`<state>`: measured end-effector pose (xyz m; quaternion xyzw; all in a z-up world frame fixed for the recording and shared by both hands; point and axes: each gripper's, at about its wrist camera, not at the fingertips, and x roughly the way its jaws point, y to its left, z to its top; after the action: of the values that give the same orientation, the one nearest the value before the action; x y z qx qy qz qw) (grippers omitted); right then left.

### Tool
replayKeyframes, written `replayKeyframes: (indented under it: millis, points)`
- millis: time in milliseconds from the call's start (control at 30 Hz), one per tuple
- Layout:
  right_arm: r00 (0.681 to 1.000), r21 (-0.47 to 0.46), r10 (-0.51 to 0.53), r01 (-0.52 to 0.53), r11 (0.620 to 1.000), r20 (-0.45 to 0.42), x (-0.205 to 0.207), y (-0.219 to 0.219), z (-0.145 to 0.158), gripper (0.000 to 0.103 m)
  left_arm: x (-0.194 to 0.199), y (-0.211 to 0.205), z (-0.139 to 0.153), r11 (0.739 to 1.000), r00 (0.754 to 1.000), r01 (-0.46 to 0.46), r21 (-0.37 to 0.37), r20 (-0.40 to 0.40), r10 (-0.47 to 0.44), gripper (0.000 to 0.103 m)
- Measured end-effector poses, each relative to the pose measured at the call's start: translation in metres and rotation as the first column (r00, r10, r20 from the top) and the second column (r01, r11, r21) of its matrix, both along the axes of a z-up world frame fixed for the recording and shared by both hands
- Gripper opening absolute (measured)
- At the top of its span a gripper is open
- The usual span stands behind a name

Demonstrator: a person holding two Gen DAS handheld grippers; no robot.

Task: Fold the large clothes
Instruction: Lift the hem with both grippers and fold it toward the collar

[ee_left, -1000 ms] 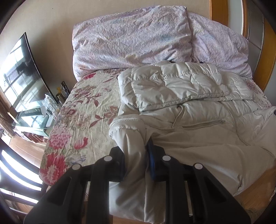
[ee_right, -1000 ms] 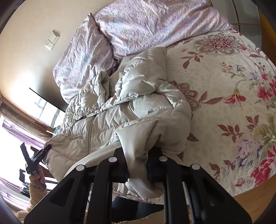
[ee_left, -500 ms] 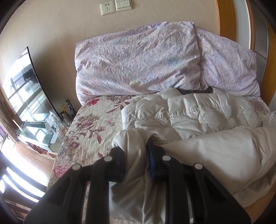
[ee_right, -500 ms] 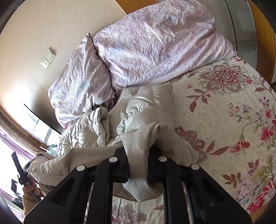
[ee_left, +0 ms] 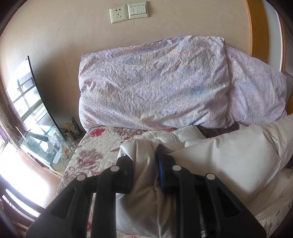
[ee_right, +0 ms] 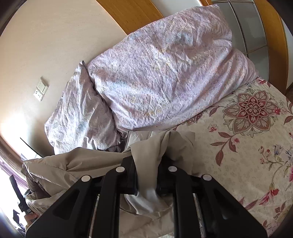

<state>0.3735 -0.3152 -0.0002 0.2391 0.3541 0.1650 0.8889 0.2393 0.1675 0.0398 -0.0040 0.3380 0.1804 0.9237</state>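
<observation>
A large cream padded jacket (ee_left: pixel 228 157) lies on the floral bed. My left gripper (ee_left: pixel 143 161) is shut on a bunch of the jacket's edge, held close to the pillows. My right gripper (ee_right: pixel 147 164) is shut on another bunch of the jacket (ee_right: pixel 73 166), also near the pillows. The jacket's lower part is doubled over the rest, smooth lining side up. What lies under the fold is hidden.
Two lilac pillows (ee_left: pixel 153 82) (ee_right: pixel 164 73) lean on the wall at the bed's head. The floral bedspread (ee_right: pixel 247 146) extends to the right. A TV (ee_left: pixel 27 98) on a glass stand is at left. Wall sockets (ee_left: pixel 128 11) are above.
Both grippers have carried the jacket's lower edge forward toward the pillows, folding it over the quilted upper part, which is now covered.
</observation>
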Motion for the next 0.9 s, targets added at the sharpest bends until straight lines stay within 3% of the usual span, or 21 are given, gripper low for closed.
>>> replayKeyframes:
  millis: [400,667,767,800,833,900]
  points:
    - [0.99,0.001,-0.105,0.106,0.994,-0.09,0.073,0.016,-0.038,0.015,0.078,0.023,-0.027,0.997,0.998,-0.056,-0.051,-0.019,0.055,0.022]
    - [0.975,-0.01,-0.174,0.175,0.985,-0.137,0.104,0.028,-0.065,0.017,0.111,0.046,-0.063,0.983,0.994,-0.105,-0.152,-0.055,0.098,0.027]
    - [0.975,0.014,-0.172,0.176,0.984,-0.141,0.108,0.028,-0.066,0.023,0.115,0.059,-0.07,0.965,0.993,-0.116,-0.236,-0.045,0.108,0.031]
    - [0.977,0.021,-0.166,0.17,0.985,-0.134,0.108,0.027,-0.064,0.029,0.114,0.062,-0.071,0.958,0.993,-0.114,-0.262,-0.041,0.107,0.033]
    - [0.981,0.037,-0.157,0.163,0.986,-0.117,0.107,0.026,-0.062,0.042,0.114,0.064,-0.071,0.954,0.994,-0.11,-0.28,-0.036,0.105,0.038]
    - [0.986,0.063,-0.146,0.152,0.986,-0.084,0.104,0.023,-0.055,0.056,0.112,0.065,-0.067,0.948,0.995,-0.094,-0.305,-0.014,0.094,0.051]
